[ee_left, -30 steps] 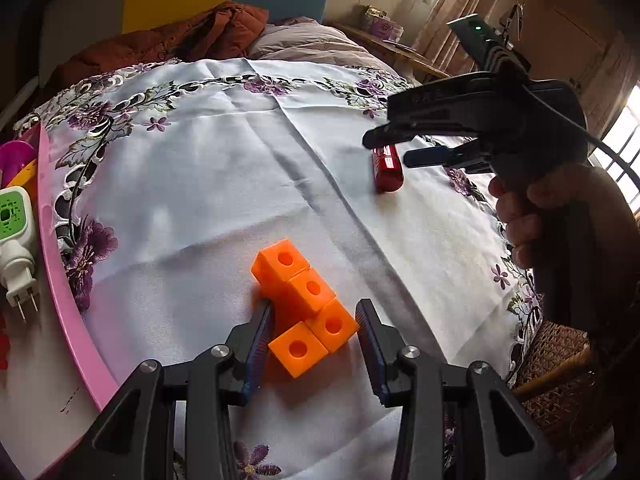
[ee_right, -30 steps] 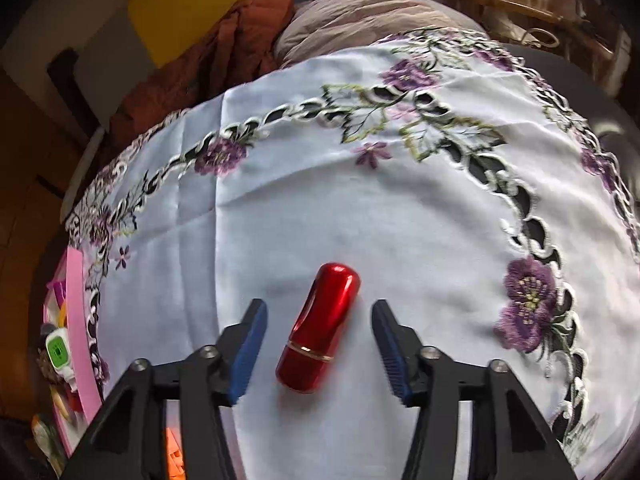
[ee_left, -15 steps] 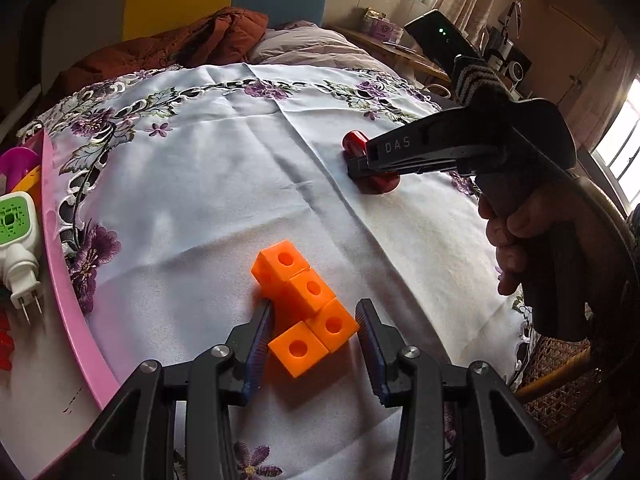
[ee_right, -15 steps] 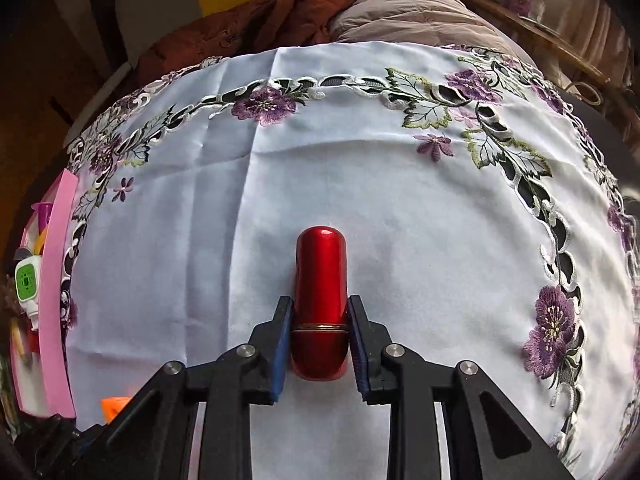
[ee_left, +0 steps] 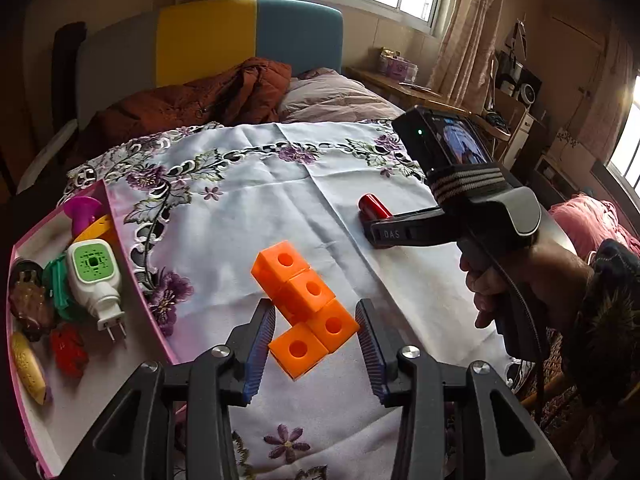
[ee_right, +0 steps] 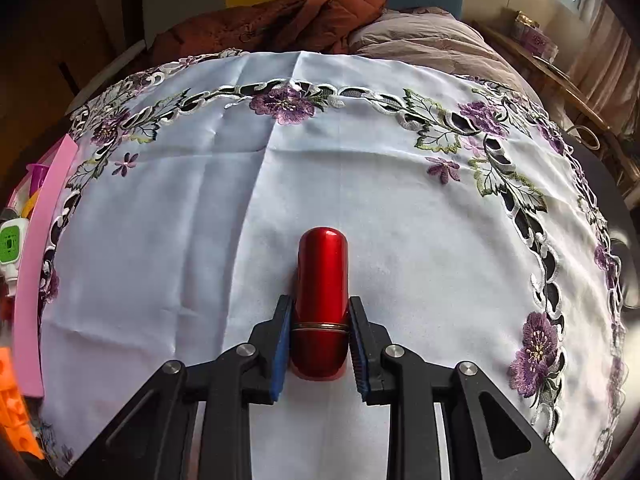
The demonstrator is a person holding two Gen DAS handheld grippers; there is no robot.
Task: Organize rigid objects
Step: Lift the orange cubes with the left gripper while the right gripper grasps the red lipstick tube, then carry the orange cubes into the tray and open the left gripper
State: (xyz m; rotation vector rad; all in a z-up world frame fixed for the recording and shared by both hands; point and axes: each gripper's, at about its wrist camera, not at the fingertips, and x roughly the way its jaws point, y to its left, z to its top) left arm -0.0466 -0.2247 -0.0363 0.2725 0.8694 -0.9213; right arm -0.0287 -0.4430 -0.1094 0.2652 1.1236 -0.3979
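An orange piece of several joined cubes [ee_left: 306, 308] sits between the blue pads of my left gripper [ee_left: 315, 320], which is shut on it and holds it just above the white embroidered cloth [ee_left: 248, 216]. The same orange piece shows at the left edge of the right wrist view [ee_right: 10, 400]. A glossy red lipstick tube [ee_right: 322, 272] lies lengthwise on the cloth, pointing away. My right gripper [ee_right: 320, 308] is shut on its lower half, at the gold ring. In the left wrist view the tube [ee_left: 374, 206] pokes out past the right gripper [ee_left: 380, 234], held by a hand.
A pink tray [ee_left: 120, 248] stands at the cloth's left edge. It holds a white and green plug [ee_left: 94, 276], a magenta cup [ee_left: 82, 210] and other small items. Beyond the table lie a brown jacket [ee_left: 208, 96] and bedding.
The right gripper, open around the tube a second ago, has shut on it and rolled straight. The left gripper has risen and tilted up, with the orange piece staying between its pads.
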